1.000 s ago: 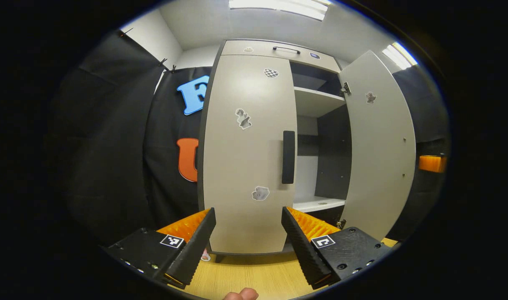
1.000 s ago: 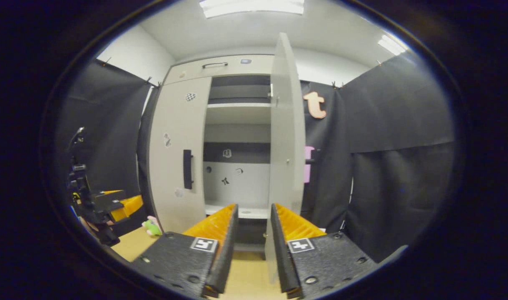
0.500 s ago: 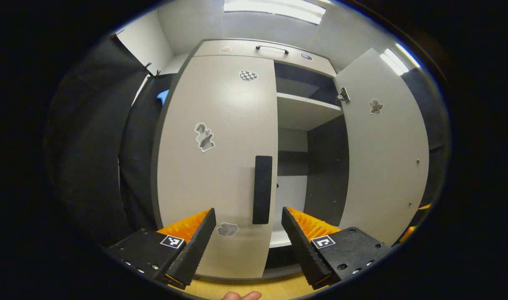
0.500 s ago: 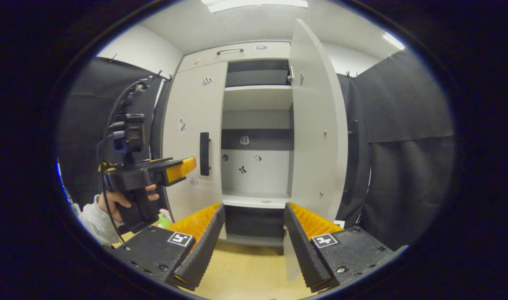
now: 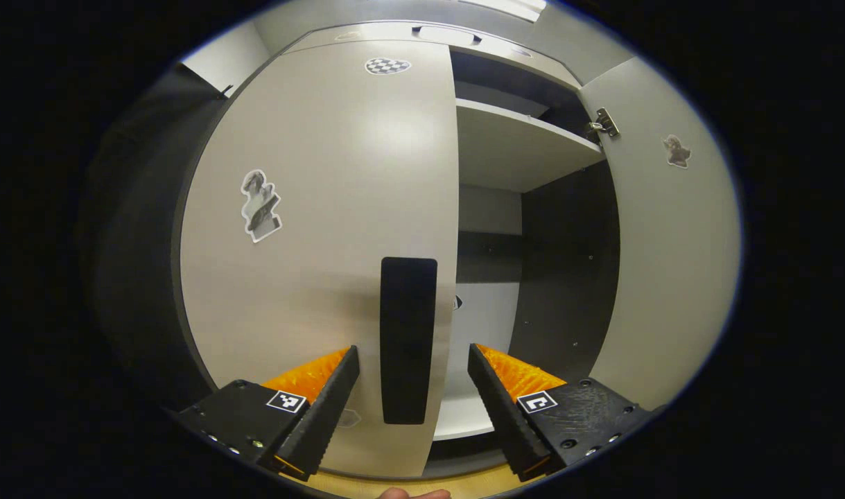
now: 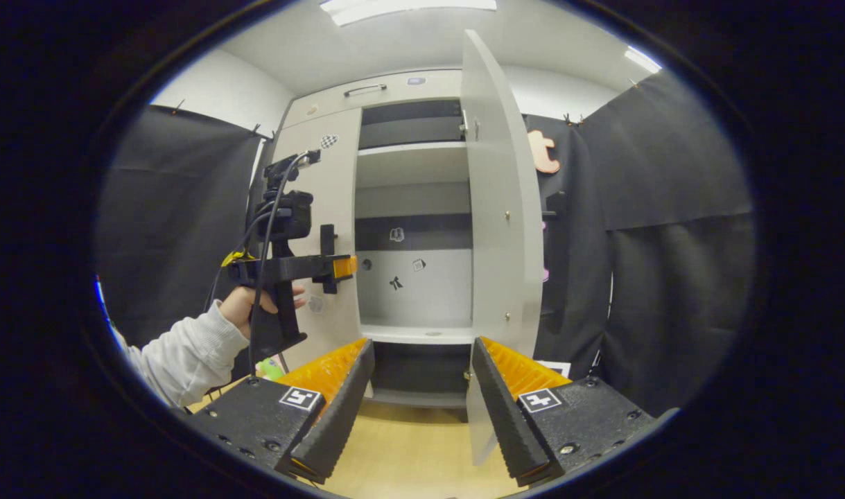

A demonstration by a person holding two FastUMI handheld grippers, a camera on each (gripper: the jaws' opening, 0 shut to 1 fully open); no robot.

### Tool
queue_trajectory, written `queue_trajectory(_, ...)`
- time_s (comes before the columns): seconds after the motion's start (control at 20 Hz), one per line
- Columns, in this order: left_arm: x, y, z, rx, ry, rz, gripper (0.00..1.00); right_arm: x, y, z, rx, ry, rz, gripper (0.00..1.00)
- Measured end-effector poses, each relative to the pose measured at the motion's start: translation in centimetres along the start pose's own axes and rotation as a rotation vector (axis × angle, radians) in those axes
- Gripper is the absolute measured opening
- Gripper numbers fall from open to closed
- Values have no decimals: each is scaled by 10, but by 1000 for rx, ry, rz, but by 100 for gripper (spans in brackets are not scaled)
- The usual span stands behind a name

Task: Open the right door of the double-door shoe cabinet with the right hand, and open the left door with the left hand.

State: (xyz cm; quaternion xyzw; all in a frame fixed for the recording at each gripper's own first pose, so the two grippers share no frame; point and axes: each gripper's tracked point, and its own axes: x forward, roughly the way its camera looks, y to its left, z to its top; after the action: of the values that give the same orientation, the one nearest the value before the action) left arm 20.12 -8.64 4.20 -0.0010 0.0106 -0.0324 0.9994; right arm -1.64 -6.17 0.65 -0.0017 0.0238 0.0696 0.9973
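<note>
Left tongs point(image 5: 414, 360) spread apart, straddling the black handle point(image 5: 408, 339) of the closed left door point(image 5: 325, 229); contact looks unlikely but hard to tell. Right door point(image 6: 495, 208) stands swung open, shelves point(image 6: 412, 163) exposed. Right tongs point(image 6: 422, 353) apart, holding nothing, well back from the cabinet.

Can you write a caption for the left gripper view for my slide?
Open hand-held gripper lines up with the black handle on the closed left door.
</note>
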Motion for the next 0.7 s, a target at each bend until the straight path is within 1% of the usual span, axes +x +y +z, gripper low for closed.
queue_trajectory(0.05, 1, 0, 0, -4, -3, 0, 94, 0, -1, 0, 2, 0, -1, 89)
queue_trajectory(0.15, 0, 1, 1, -2, -1, 1, 89, 1, -1, 2, 4, -5, 2, 89)
queue_trajectory(0.2, 0, 4, 0, 3, -4, 19, 89, 2, 0, 2, 1, -8, 5, 89)
queue_trajectory(0.25, 1, 10, 1, 17, -9, 45, 84, 4, 1, 2, -1, -8, 6, 89)
queue_trajectory(0.3, 2, 12, 0, 18, -4, 48, 84, 5, 3, 2, -1, -8, 11, 89)
queue_trajectory(0.35, -3, 11, 2, 20, -4, 39, 55, 7, 4, 2, -1, -7, 16, 89)
queue_trajectory(0.4, -1, 8, 0, 22, 2, 22, 55, 7, 5, 1, -2, -6, 18, 89)
queue_trajectory(0.45, -7, 3, 2, 25, 4, 14, 45, 8, 6, 0, -4, -2, 20, 89)
queue_trajectory(0.5, 3, 4, 0, 33, -2, 14, 27, 8, 7, 0, -7, -1, 20, 89)
queue_trajectory(0.6, 3, 4, 0, 18, -11, -8, 18, 10, 8, -1, -12, 0, 20, 89)
queue_trajectory(0.65, 1, 3, 0, 13, -10, -23, 12, 11, 8, -2, -16, 1, 17, 89)
queue_trajectory(0.7, 1, 4, 0, 20, -9, -31, 11, 13, 7, -3, -19, 4, 14, 89)
